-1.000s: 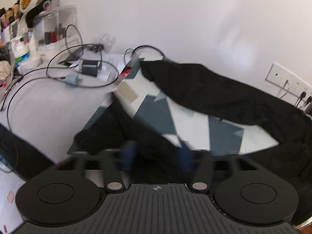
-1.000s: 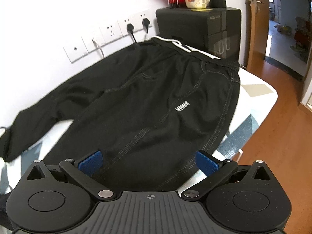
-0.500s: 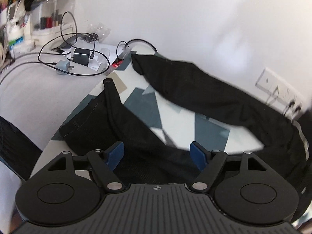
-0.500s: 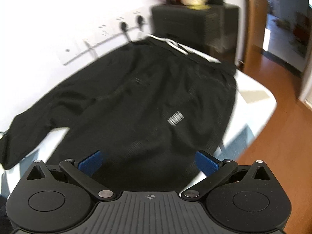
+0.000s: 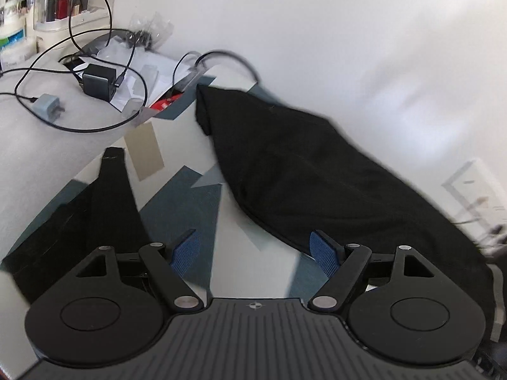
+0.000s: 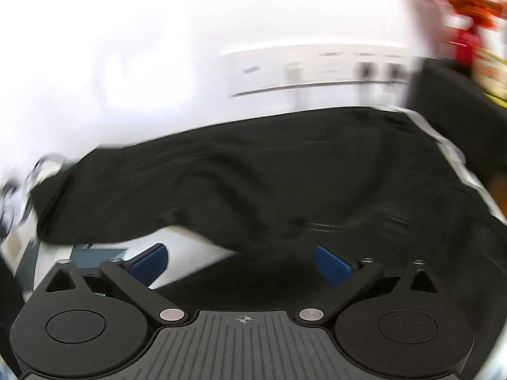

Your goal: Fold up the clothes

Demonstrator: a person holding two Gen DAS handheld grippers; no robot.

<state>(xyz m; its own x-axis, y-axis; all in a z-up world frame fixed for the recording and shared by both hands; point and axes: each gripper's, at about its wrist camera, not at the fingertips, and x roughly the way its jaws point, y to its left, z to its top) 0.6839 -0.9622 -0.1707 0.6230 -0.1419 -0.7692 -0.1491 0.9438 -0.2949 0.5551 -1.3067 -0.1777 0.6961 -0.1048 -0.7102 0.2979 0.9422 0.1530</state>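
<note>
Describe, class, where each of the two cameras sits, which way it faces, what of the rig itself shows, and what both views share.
Left wrist: on the left gripper, looking down past open blue pads at the trouser legs, patterned table and cables.
Right wrist: on the right gripper, jaws open but just closing on nothing, looking down at the blurred trousers' upper part, white-trimmed waistband and wall sockets.
Shared: the same black trousers and white wall.

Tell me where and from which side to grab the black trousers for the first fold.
Probably take the black trousers by the cuff of the near leg, coming down from above at its outer edge. That leg lies flat and splayed away from the far one, with bare patterned cloth between them, so its end is free to lift across. Both tongs, left and right, are open and empty.
</note>
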